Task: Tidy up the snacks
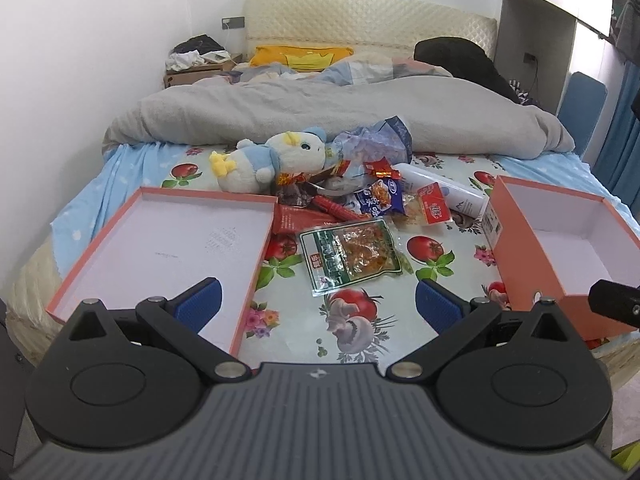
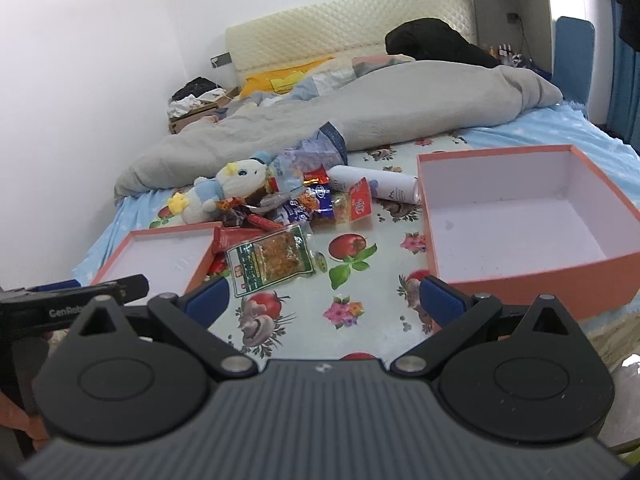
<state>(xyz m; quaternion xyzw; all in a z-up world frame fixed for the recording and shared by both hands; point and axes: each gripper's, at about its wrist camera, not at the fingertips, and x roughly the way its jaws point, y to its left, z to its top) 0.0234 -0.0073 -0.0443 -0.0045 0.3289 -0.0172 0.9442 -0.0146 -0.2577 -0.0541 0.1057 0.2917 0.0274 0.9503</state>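
Note:
A heap of snack packets (image 1: 360,192) (image 2: 304,204) lies mid-bed on a fruit-print cloth. Nearest is a green-edged clear packet (image 1: 350,254) (image 2: 270,262). A blue packet (image 1: 380,198) and a red-labelled one (image 1: 430,204) (image 2: 358,200) lie behind it. A shallow orange lid (image 1: 160,248) (image 2: 160,256) rests at left, a deep orange box (image 1: 560,240) (image 2: 520,216) at right; both hold nothing. My left gripper (image 1: 318,304) hangs open over the bed's near edge, short of the green packet. My right gripper (image 2: 326,300) is open too, beside the box's near corner.
A plush toy (image 1: 264,160) (image 2: 224,190) lies left of the heap and a white spray can (image 1: 444,192) (image 2: 380,186) right of it. A grey duvet (image 1: 320,112) covers the far half of the bed. The other gripper's black body (image 2: 72,300) shows at left.

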